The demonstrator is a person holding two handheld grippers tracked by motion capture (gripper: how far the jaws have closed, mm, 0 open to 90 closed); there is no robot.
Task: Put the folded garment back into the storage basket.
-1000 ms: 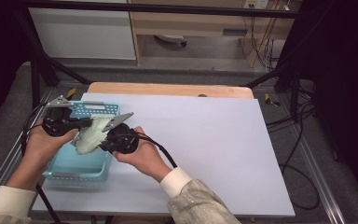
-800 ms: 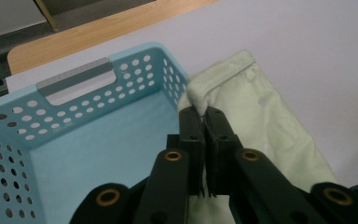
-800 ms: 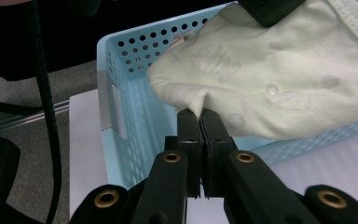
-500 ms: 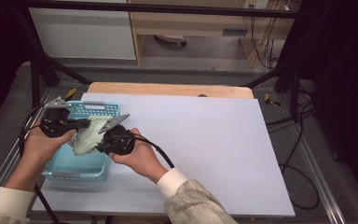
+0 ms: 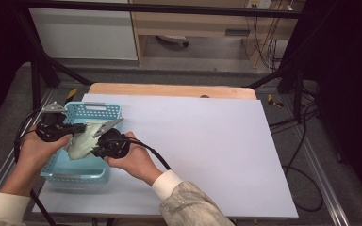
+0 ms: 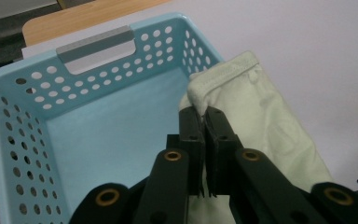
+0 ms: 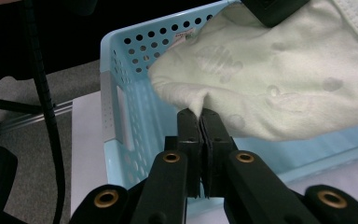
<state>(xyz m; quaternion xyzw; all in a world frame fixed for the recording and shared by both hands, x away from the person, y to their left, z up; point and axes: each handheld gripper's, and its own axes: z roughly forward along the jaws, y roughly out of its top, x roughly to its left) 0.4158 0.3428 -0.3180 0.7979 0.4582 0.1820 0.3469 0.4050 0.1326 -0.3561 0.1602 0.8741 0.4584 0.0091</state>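
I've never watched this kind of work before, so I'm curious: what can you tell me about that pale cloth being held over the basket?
The cloth is a soft, pale green fabric with faint printed spots and a stitched hem. It hangs crumpled above the blue basket, pinched at two edges: the left hand-held gripper is shut on its hemmed corner, the right hand-held gripper on a fold. It sags between them, partly over the basket's rim.

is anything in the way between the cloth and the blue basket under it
Nothing visible. The pale green cloth hangs pinched by the left claw and right claw over the blue basket, whose floor looks bare.
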